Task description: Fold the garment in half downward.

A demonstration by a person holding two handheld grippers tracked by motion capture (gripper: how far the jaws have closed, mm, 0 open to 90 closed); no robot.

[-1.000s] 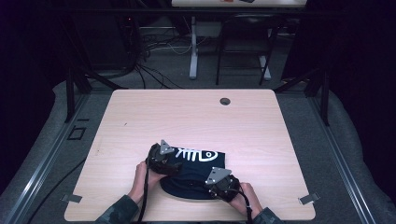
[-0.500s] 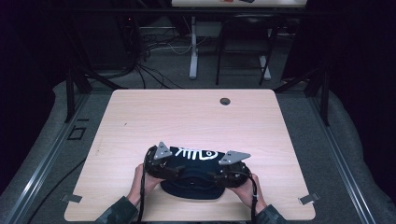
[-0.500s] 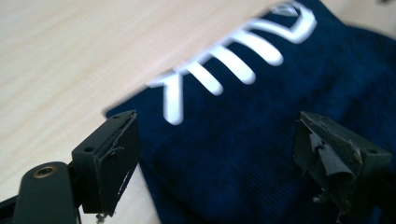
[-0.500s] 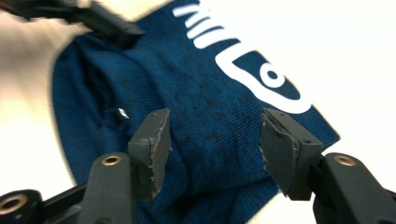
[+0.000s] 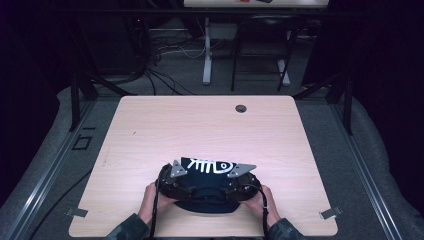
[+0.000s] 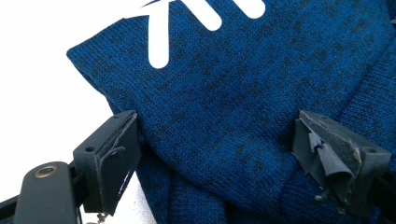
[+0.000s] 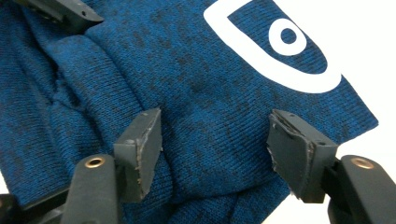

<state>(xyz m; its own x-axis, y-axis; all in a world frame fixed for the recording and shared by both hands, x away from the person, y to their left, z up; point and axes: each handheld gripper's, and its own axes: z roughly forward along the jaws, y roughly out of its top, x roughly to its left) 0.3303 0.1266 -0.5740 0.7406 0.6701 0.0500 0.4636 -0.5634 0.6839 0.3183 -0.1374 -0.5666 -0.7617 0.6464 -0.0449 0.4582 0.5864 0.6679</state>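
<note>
A dark blue knitted garment (image 5: 209, 167) with a white fish-skeleton print lies near the table's front edge. My left gripper (image 5: 181, 184) is at its left end and my right gripper (image 5: 236, 185) at its right end, a hand behind each. In the left gripper view the left gripper (image 6: 215, 140) stands open, its pads resting against bunched blue knit (image 6: 219, 107). The right gripper (image 7: 217, 149) has just been opening; it is open over the cloth (image 7: 205, 93), beside the white eye print (image 7: 285, 51). A jaw of the left gripper shows at that view's top left.
The pale wooden table (image 5: 210, 125) has a round cable hole (image 5: 241, 108) near its far edge. Black frame posts (image 5: 75, 95) stand left and right of the table. Cables and table legs (image 5: 207, 55) lie on the floor beyond it.
The right gripper has moved from the garment's lower middle out to its right end, and its jaws have spread. The garment lies wider, with more of the white print showing. The left gripper has barely moved.
</note>
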